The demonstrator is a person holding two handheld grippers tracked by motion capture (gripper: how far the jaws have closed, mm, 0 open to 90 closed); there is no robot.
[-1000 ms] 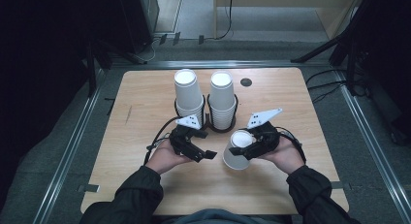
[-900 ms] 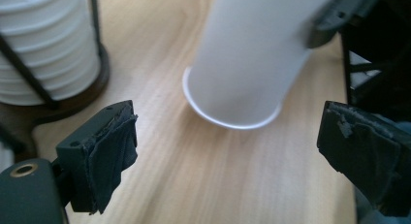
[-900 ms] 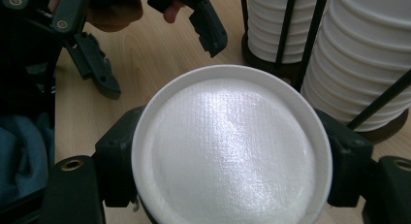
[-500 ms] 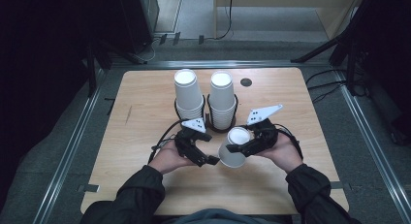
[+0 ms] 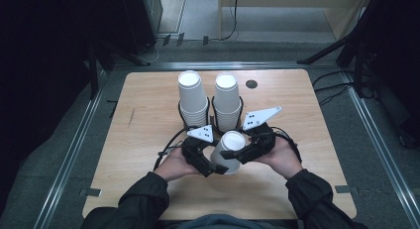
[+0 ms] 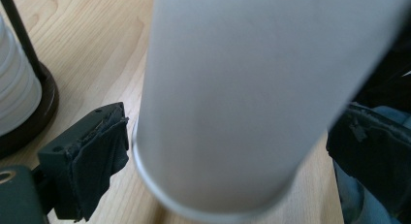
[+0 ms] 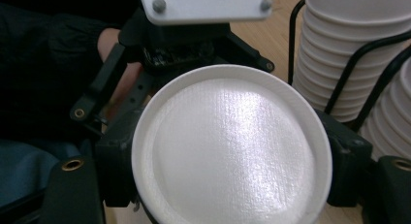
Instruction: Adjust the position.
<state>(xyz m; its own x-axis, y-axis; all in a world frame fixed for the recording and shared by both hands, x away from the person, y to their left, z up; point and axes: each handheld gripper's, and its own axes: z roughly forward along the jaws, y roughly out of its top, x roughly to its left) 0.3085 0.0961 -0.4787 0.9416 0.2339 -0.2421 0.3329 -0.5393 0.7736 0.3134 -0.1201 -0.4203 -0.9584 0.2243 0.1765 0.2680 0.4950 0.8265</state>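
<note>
**Cup held between 2 grippers above the table**

While both hands meet at the near middle of the table (image 5: 148, 105), a white paper cup (image 5: 229, 150) sits upside down and tilted between them, its flat base up. From the person's right, the right gripper (image 5: 237, 153) clamps the cup near its base; in the right gripper view its 2 black jaws press on either side of the cup's (image 7: 231, 146) round base, about half closed. From the person's left, the left gripper (image 5: 208, 167) reaches to the cup's lower part near the rim. Its jaws have just been opening and stand wide: in the left gripper view the cup's (image 6: 252, 98) wall passes between them, with a slim gap beside the left pad (image 6: 99, 156), so they do not grip it. A grey plate rides on top of each gripper.

Just behind the grippers stand 2 stacks of upside-down white cups, each in a black wire holder: the left stack (image 5: 192, 97) and the right stack (image 5: 228, 100), side by side. Farther back, a small dark round spot (image 5: 251, 84) marks the table near its far edge.
</note>
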